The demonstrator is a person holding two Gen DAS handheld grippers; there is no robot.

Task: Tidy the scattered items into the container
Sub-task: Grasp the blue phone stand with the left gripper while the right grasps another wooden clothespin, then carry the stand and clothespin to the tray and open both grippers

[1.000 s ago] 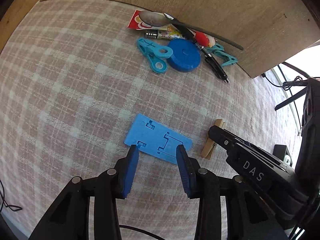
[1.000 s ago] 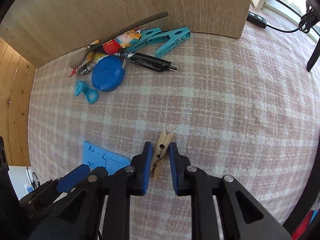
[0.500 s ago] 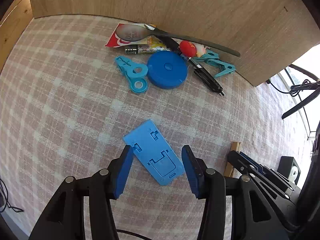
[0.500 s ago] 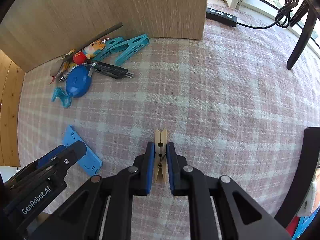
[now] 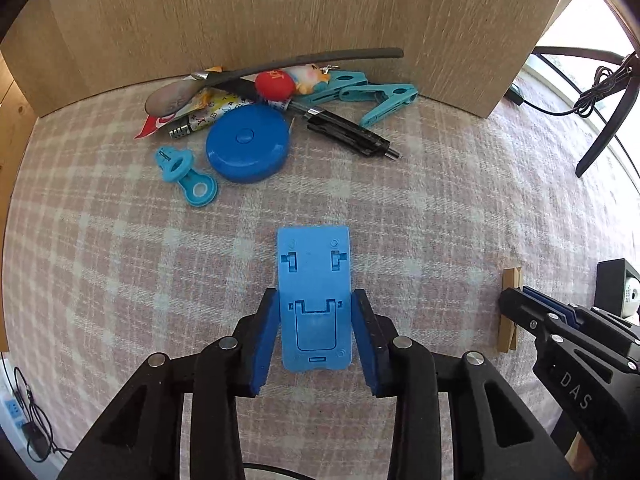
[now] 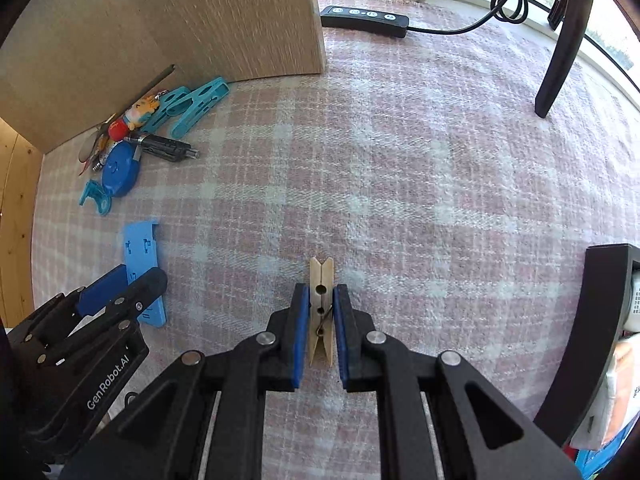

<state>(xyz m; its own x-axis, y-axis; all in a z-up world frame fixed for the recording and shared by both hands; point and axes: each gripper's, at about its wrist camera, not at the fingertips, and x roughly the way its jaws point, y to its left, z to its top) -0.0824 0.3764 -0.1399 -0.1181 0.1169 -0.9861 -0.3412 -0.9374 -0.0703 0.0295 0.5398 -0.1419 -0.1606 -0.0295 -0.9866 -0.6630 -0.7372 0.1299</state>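
Left tongs [image 5: 316, 336] closing around a flat blue plastic stand [image 5: 314, 296] with moulded slots, pads at its long edges, on the tabletop's [image 5: 440, 208] pink plaid woven cloth; right tongs [image 6: 321, 332] clamped on a pale wooden clothespin [image 6: 321, 312] with a wire spring. Left view alone gives detail of the pile by the wooden box [image 5: 248, 20]: round blue tape measure [image 5: 248, 142], black pen [image 5: 344, 132], teal clips [image 5: 368, 96], spoon [image 5: 176, 98]; right view alone shows a black remote [image 6: 364, 20] and chair leg [image 6: 560, 44]. Compared with a second ago, the stand now lies lengthwise between the left pads rather than askew ahead of them.
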